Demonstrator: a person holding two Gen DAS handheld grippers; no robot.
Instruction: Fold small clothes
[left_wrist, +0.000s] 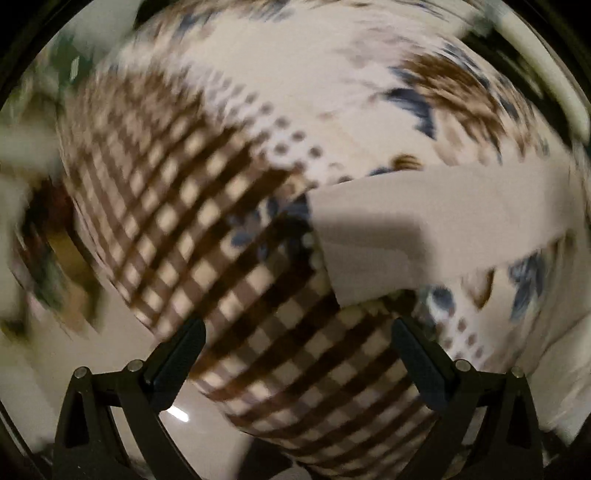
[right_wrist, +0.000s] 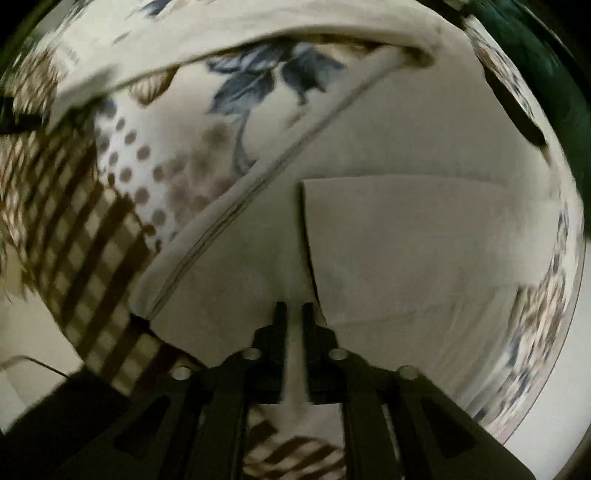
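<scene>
Under both of my cameras lies a big patterned bedspread (left_wrist: 207, 206) with brown checks, brown dots and blue and brown flowers, and it fills most of what I see. It is blurry in the left view, so I cannot make out small details there. On top of it lies the small cloth (right_wrist: 406, 251), plain and pale, and it looks folded over, with a straight edge and a sharp corner showing in the right view. In the left view I see the same pale cloth (left_wrist: 424, 229) as a long band across the right side, with a dark shadow on it, well ahead of my left tongs. A stitched seam (right_wrist: 258, 192) runs slantwise across the pale cloth in the right view, just beside the blue flower (right_wrist: 269, 77) on the bedspread. My left tongs (left_wrist: 297, 350) are spread wide apart above the brown checks, and nothing is between them. My right tongs (right_wrist: 293, 308) are pressed close together, pinching a fold of the pale cloth right at its near edge.
</scene>
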